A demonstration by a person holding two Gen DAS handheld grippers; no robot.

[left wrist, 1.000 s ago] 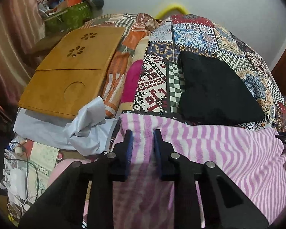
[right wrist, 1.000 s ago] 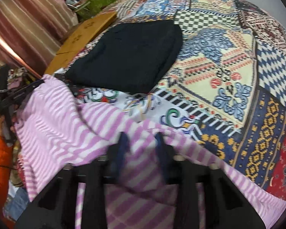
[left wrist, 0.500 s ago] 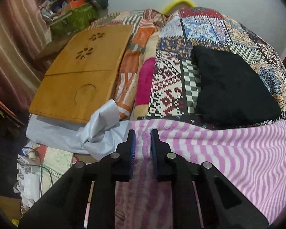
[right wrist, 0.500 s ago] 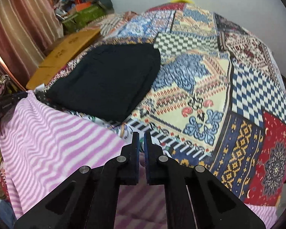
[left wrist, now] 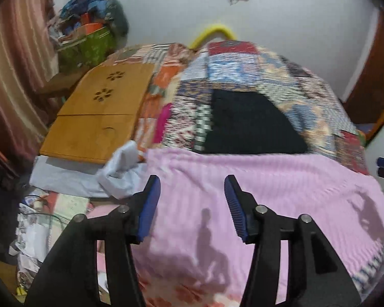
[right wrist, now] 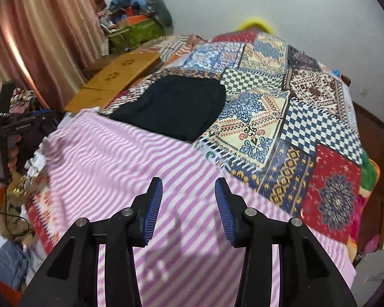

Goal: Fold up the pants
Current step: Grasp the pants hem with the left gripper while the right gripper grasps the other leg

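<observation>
Pink-and-white striped pants [right wrist: 130,168] spread flat across the near end of the bed, on the patchwork quilt [right wrist: 307,117]; stripes blurred to plain pink in the left wrist view [left wrist: 268,192]. Left gripper [left wrist: 190,204] hovering over the cloth with blue pads [left wrist: 147,209] wide apart, nothing between them, shadow cast on the fabric below. Right gripper [right wrist: 188,206] likewise spread, pads [right wrist: 155,208] clear of the stripes, holding nothing. From the right wrist view, left gripper seen again out at 9 o'clock [right wrist: 25,125], beside the pants' far edge. Folded black garment [right wrist: 176,107] lying on the quilt at 12 o'clock, its near edge touching or just under the pants' far edge. Wooden lap tray [left wrist: 97,117] off at 10 o'clock, beside the quilt, resting on a pale grey cloth [left wrist: 89,179]. Green box [left wrist: 92,46] piled with clutter far back at 11 o'clock by the striped curtain [left wrist: 15,76]
</observation>
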